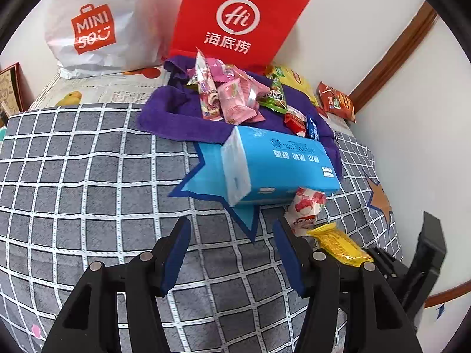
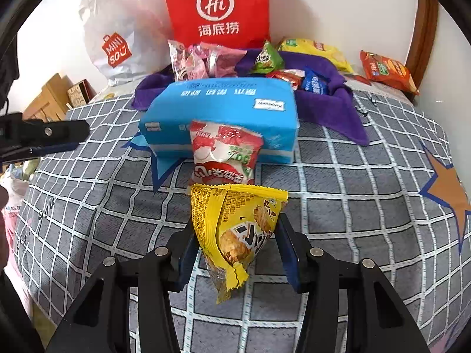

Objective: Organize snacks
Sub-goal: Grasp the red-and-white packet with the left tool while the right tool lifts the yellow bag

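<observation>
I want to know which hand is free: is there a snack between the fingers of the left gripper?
No: the left gripper stands open over bare checked bedding, while the yellow snack packet sits between the right gripper fingers.

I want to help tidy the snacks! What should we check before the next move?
1. Yellow snack packet sits between the right gripper fingers: ok.
2. Fingers squeezing it firmly: cannot tell.
3. Left gripper open and holding nothing: ok.
4. Red and white snack packet leans on the blue tissue pack, right beside the yellow one; may get bumped: not ok.
5. Purple towel already piled with snacks; room for more: cannot tell.
</observation>
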{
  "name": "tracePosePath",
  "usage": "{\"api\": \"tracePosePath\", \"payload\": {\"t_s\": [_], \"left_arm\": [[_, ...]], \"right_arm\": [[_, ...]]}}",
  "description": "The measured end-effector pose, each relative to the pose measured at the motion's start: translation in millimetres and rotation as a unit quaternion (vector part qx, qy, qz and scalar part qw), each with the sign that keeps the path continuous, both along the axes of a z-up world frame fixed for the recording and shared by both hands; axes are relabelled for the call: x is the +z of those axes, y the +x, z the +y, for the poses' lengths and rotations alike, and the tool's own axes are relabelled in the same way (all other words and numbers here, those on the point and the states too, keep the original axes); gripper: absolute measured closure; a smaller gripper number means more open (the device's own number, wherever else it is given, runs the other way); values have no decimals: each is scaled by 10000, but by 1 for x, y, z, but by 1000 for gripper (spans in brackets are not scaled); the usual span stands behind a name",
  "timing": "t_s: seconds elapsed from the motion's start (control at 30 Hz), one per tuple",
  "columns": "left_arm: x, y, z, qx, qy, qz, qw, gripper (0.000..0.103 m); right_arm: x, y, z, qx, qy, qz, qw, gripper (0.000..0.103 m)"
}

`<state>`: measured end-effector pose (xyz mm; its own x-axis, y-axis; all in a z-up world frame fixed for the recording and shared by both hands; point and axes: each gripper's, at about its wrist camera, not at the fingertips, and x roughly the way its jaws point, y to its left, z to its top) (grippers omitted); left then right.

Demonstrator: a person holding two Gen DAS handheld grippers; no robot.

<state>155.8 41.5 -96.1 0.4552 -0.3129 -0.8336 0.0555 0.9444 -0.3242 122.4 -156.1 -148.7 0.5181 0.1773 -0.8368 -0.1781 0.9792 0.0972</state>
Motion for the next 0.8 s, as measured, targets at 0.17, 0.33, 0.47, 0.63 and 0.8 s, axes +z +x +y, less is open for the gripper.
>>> {"api": "tracePosePath", "payload": {"t_s": [0.17, 0.33, 0.47, 0.63, 0.8], "left_arm": [[-6, -2, -20, -143, 156, 4, 9998, 47], [-17, -6, -43, -307, 249, 59, 9992, 47], [-23, -10, -59, -413, 260, 15, 9988, 47], [-28, -12, -79, -551, 254, -53, 9981, 47], [-33, -9, -99, -645, 302, -25, 9975, 47]], "right_arm": [[5, -6, -18, -104, 72, -65, 9999, 53], [7, -9, -47, -330, 69, -133, 9993, 53], [6, -9, -69, -551, 42, -158, 9983, 53], [4, -11, -94, -752, 68, -171, 9970, 53], [6, -15, -106, -832, 168, -222, 9961, 53]]}}
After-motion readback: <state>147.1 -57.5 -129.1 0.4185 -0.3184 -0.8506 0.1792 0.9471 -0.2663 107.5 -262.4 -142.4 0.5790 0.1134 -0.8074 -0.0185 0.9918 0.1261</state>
